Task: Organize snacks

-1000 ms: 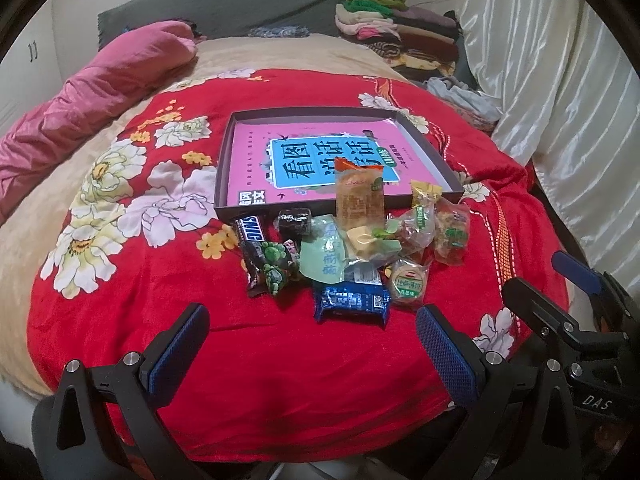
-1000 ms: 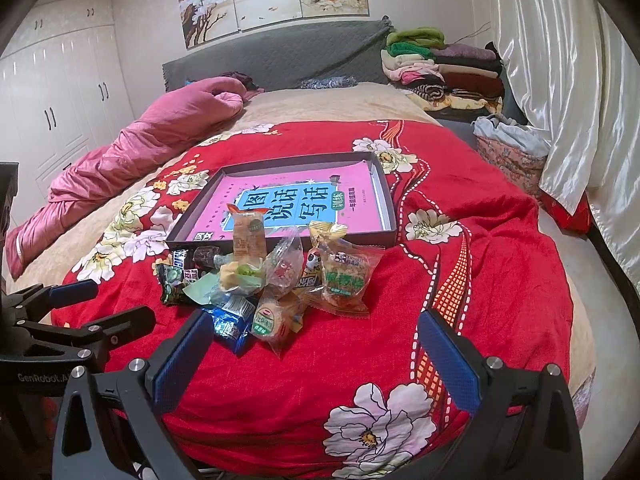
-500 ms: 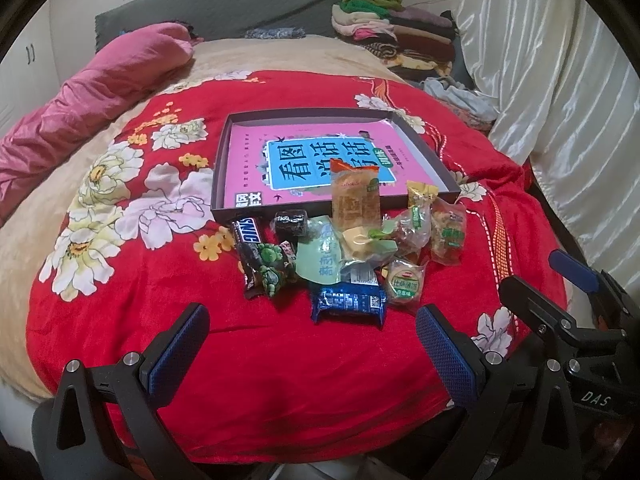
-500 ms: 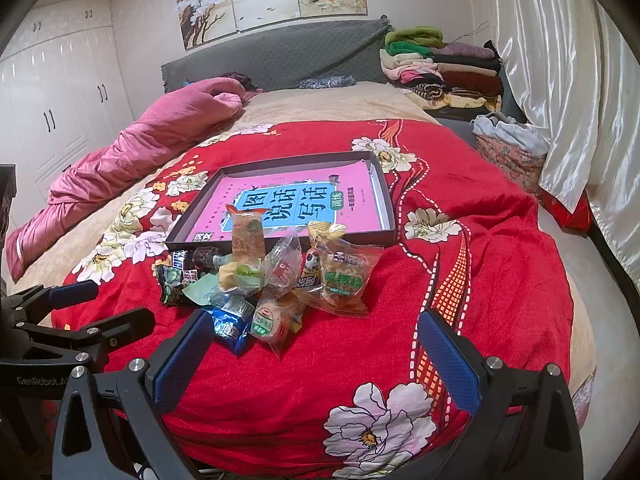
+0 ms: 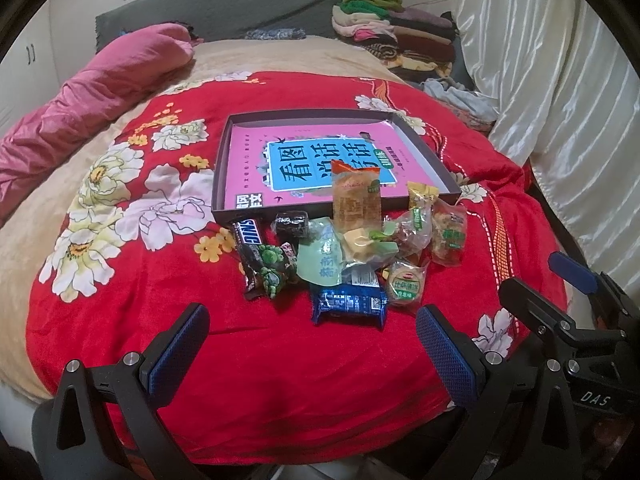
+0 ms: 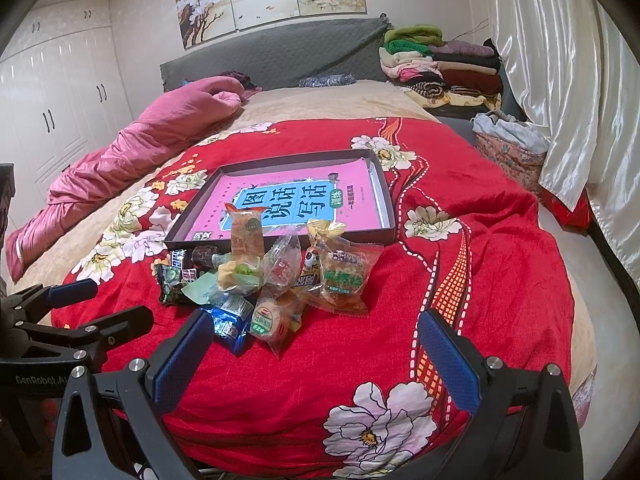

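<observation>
A pile of wrapped snacks (image 5: pixel 352 252) lies on the red flowered blanket, just in front of a shallow dark tray (image 5: pixel 428 160) that holds a pink book (image 5: pixel 248 156). The pile includes a Snickers bar (image 5: pixel 248 240), a blue packet (image 5: pixel 350 304) and an orange packet (image 5: pixel 356 200) that leans on the tray's front wall. The pile also shows in the right wrist view (image 6: pixel 272 276), as does the tray (image 6: pixel 386 196). My left gripper (image 5: pixel 312 354) is open and empty, short of the pile. My right gripper (image 6: pixel 316 356) is open and empty, to the pile's right.
A pink quilt (image 6: pixel 140 148) lies along the bed's left side. Folded clothes (image 6: pixel 440 64) are stacked at the back right. White curtains (image 6: pixel 560 80) hang on the right. The blanket's front edge (image 5: pixel 280 440) drops off below the grippers.
Both views have shifted slightly; the grippers have drifted a little. The snacks and the tray have not moved.
</observation>
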Demonstrator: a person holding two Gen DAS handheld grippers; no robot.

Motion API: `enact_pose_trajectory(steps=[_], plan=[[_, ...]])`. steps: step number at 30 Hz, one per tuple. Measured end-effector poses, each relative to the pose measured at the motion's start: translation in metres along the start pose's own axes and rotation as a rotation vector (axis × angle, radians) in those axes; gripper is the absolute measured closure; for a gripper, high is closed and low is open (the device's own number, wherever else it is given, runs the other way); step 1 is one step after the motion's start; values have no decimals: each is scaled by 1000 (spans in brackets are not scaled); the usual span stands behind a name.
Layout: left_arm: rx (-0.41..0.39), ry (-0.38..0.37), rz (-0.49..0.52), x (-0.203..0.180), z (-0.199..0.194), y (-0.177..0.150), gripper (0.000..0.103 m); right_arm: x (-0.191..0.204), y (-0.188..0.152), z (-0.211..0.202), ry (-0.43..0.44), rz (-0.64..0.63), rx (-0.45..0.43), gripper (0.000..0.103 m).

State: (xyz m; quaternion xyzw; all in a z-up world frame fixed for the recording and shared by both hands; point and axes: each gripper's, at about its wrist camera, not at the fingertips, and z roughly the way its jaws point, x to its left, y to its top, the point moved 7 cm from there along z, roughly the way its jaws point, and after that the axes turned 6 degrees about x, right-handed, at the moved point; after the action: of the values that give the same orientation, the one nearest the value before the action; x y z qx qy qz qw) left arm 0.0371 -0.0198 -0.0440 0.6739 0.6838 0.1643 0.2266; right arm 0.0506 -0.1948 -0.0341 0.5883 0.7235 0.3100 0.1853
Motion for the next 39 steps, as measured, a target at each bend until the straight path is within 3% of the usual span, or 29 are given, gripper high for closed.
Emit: enact_pose_trajectory(steps=[18, 39], plan=[[25, -14, -24, 7, 9, -1, 0, -2, -3, 12, 26, 32, 25, 0], [20, -9, -176, 61, 27, 10, 1, -18, -1, 32, 46, 84, 61, 0]])
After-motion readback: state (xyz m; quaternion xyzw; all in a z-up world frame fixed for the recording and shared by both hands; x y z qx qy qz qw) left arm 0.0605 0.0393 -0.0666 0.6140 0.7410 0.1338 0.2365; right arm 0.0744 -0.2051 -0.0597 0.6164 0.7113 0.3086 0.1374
